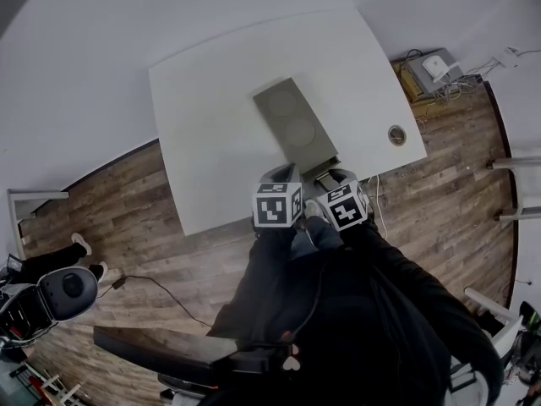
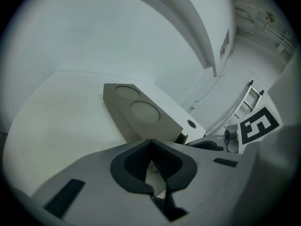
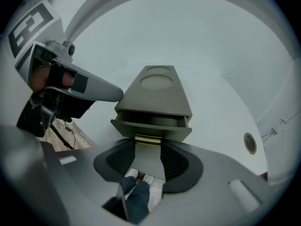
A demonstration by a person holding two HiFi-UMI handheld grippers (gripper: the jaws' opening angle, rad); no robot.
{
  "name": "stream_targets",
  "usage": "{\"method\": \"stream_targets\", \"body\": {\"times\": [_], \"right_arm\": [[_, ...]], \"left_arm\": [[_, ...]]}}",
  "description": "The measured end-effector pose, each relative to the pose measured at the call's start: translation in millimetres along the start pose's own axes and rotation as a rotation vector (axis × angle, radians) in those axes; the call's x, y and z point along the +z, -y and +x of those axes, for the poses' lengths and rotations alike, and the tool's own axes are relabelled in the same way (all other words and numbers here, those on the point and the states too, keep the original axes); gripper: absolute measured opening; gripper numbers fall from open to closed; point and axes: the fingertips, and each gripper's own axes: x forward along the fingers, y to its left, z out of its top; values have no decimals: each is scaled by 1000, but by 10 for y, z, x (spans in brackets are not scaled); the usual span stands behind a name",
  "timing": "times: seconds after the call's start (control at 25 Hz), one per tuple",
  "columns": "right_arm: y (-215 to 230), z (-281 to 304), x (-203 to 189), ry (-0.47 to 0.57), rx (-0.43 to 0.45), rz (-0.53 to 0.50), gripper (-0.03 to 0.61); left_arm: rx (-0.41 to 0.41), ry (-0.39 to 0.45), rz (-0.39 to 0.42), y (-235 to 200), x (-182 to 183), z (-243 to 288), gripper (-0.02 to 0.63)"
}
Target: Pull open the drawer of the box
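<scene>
A grey box (image 1: 292, 121) with two round marks on its lid lies on the white table (image 1: 211, 100). Its drawer (image 3: 150, 126) faces me and stands a little way out. My right gripper (image 3: 148, 147) is at the drawer front, and its pads close on the two ends of the wide brass handle (image 3: 148, 139). Just left of it, my left gripper (image 1: 287, 174) hovers by the box's near corner. In the left gripper view the box (image 2: 141, 112) lies ahead, and the left gripper (image 2: 151, 147) is shut with nothing between its jaws.
A round cable grommet (image 1: 396, 134) sits in the table to the right of the box. Cables and a small device (image 1: 435, 66) lie on the wood floor behind the table's right corner. An office chair (image 1: 68, 290) and a person's legs (image 1: 51, 260) are at the far left.
</scene>
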Motion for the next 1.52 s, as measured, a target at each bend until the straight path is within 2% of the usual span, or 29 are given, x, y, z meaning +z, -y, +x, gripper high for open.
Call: {"method": "stream_targets", "body": {"times": [1.52], "right_arm": [[-119,-110,-238,-13,3,4,164]], "left_arm": [[-8,7,24,9,-88,-72,-5]]}}
